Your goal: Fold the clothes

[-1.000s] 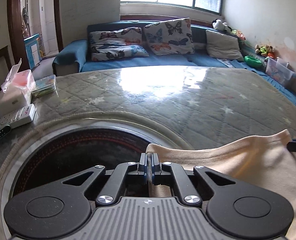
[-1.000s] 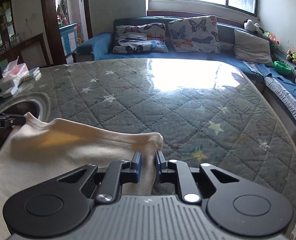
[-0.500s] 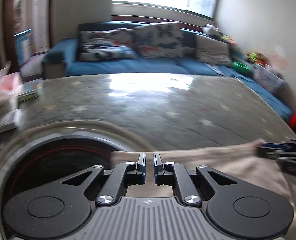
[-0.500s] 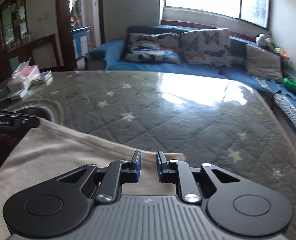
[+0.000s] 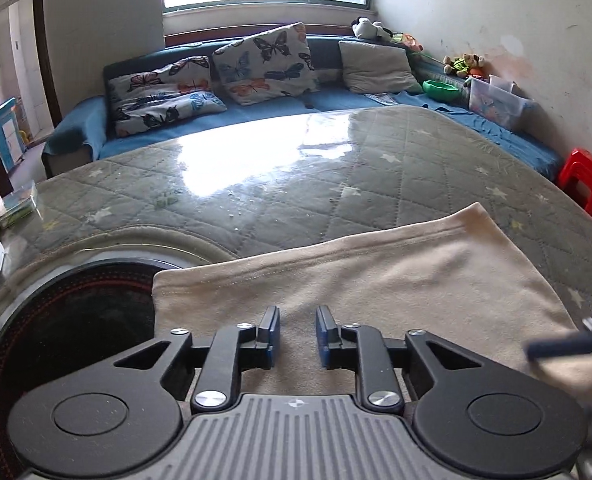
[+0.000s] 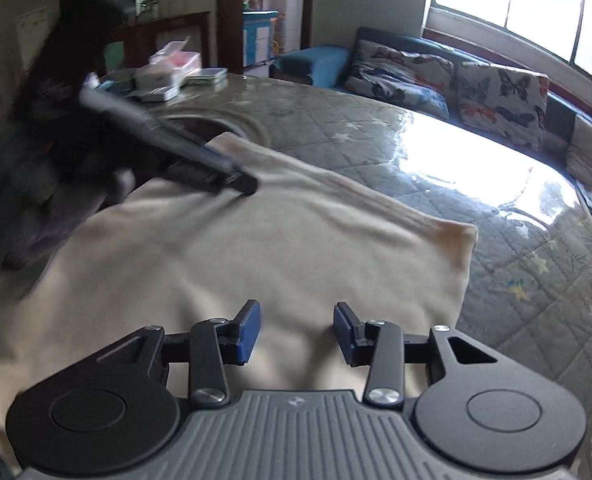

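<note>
The cream cotton garment [image 5: 376, 280] lies flat on the glass-topped desk covered in grey quilted star cloth [image 5: 296, 184]. Both the left gripper [image 5: 295, 332] and right gripper [image 6: 296, 330] hover above it, fingers parted and holding nothing.

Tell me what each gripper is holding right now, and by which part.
Nothing. The left gripper and right gripper are both open above the cream garment.
</note>
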Tool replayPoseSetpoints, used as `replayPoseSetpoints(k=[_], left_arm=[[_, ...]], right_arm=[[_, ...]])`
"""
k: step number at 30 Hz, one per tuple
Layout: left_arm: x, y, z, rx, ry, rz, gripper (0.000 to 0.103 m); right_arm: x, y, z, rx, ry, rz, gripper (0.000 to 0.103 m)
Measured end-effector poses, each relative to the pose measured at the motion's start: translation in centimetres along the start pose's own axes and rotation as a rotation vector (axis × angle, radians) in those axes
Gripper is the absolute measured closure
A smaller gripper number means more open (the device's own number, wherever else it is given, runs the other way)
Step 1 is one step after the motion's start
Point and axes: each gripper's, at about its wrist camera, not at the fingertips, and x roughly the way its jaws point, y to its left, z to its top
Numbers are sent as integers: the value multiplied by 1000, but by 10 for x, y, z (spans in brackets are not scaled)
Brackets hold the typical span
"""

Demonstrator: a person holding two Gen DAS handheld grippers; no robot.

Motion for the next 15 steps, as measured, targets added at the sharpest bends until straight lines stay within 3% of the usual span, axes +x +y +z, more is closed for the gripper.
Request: replayPoseSetpoints(k=[8,10,15], left_arm=[[-11,-3,-6,-18,-10,49,45],[-22,-7,-10,-19,-20,46,31],[-56,-23,-34,-9,-52,5,21]], right_arm=[[-45,35,-32,-76,0,2,50],[-52,43,-36,-101,-9,-7,50],[-54,59,-41,-108,-18,39,48]])
